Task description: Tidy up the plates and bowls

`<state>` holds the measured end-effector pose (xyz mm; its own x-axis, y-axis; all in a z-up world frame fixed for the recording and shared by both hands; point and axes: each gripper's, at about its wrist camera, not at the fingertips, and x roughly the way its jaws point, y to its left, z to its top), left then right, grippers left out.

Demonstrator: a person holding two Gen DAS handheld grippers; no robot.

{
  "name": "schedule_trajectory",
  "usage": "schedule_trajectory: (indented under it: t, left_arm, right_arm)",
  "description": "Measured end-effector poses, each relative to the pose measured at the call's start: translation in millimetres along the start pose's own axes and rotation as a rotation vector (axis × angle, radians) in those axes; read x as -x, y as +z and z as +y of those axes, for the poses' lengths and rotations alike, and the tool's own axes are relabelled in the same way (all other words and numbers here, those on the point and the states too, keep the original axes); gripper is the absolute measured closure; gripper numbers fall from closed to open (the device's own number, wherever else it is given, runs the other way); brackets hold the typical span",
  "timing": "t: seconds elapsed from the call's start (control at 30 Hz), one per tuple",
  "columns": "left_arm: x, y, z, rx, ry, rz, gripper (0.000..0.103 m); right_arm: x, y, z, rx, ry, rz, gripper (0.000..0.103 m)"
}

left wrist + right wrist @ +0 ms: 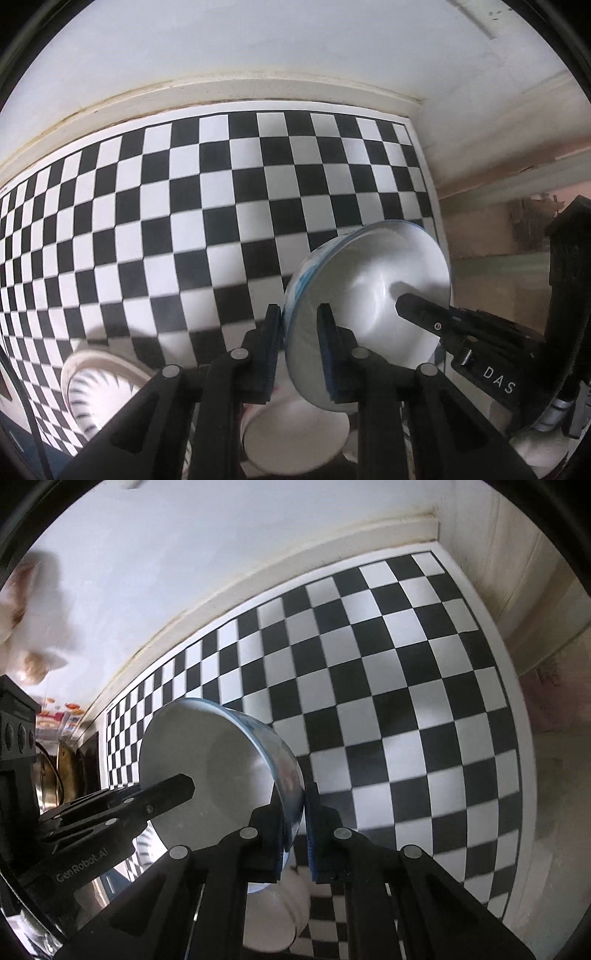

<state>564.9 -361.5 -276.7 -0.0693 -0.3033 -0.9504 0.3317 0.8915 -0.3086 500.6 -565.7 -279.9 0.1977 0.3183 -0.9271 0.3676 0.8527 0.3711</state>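
inspector: state of both grippers, please.

me: my left gripper is clamped on the rim of the bowl, one blue pad on the outside wall, the other inside. my right gripper is clamped on the opposite rim of the same bowl, again one pad each side of the wall.

inspector: where is the bowl?

me: held between the two grippers, clear of the checkered mat, tilted so that its white inside faces each camera. the outside carries a blue pattern and a blue line runs along the rim.

inspector: each gripper visible to the other?

me: yes. from the left wrist, the right gripper's black finger reaches into the bowl from the right. from the right wrist, the left gripper's finger comes in from the left.

inspector: other crockery?

me: below the held bowl, a plain white bowl sits on the mat; the right wrist view shows it too. a white dish with dark radial stripes lies near it at lower left. both are blurred; whether they touch, i cannot tell.
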Motion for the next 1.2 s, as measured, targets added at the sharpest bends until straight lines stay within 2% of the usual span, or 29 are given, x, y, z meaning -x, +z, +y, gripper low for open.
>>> schedule_trajectory:
  t: [0.3, 0.57, 0.8, 1.2]
  left_arm:
    - [32, -58, 4, -0.048, 0.003, -0.015, 0.085]
    - [20, -100, 13, -0.069, 0.042, 0.024, 0.085]
    - [5, -121, 20, -0.063, 0.065, 0.058, 0.085]
    - [-11, -123, 18, -0.063, 0.085, 0.080, 0.085]
  right_arm:
    - [31, -67, 22, 0.029, 0.018, -0.002, 0.092]
    - [17, -121, 26, 0.010, 0.027, 0.042, 0.092]
    - [-3, -141, 24, 0.009, 0.011, 0.080, 0.092]
    - [-18, -147, 15, -0.004, -0.008, 0.105, 0.092]
